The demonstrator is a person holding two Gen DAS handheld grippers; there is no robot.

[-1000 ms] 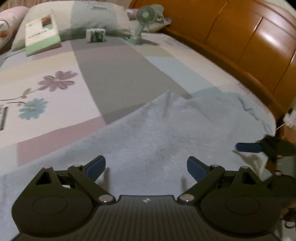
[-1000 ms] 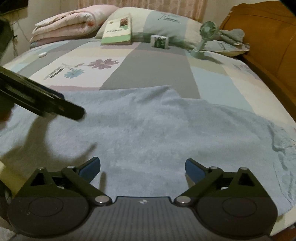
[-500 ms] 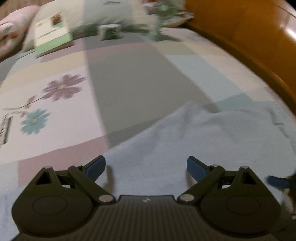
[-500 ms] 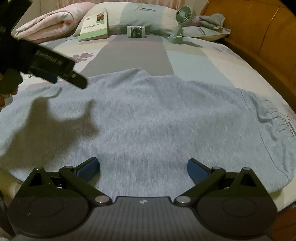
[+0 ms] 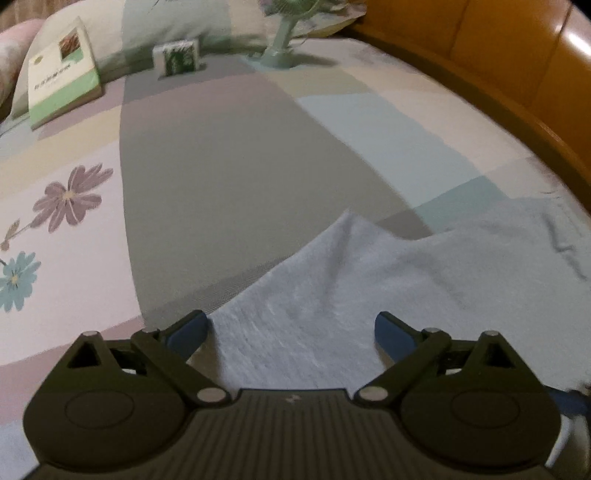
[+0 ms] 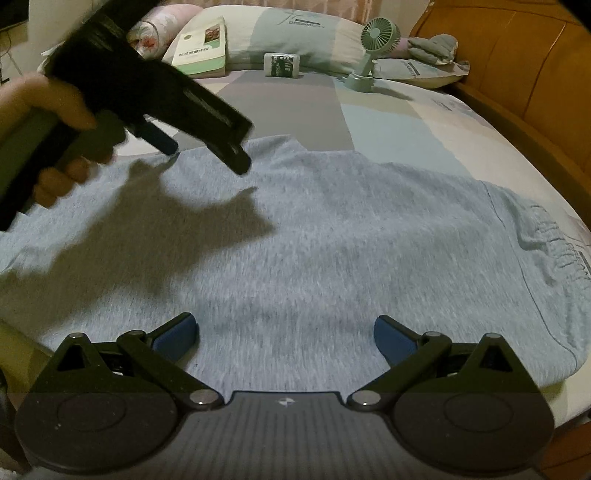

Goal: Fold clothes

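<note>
At the head end of the bed we see a patchwork bedspread point(image 6: 388, 122) in grey, pale blue, cream and mauve blocks, with a purple flower point(image 5: 68, 197) and a blue flower point(image 5: 16, 278) printed near its left edge. A green-and-white book point(image 6: 203, 46) leans against a long pillow point(image 6: 295, 33). Just in front of that pillow stands a small green-printed box point(image 6: 282, 64), and to its right a mint desk fan point(image 6: 373, 51) stands upright on its round base. A rolled pink quilt point(image 6: 155, 27) lies at the far left corner. A grey bundle point(image 6: 432, 46) rests on a second pillow by the wooden bed frame point(image 6: 524, 70) along the right edge.
</note>
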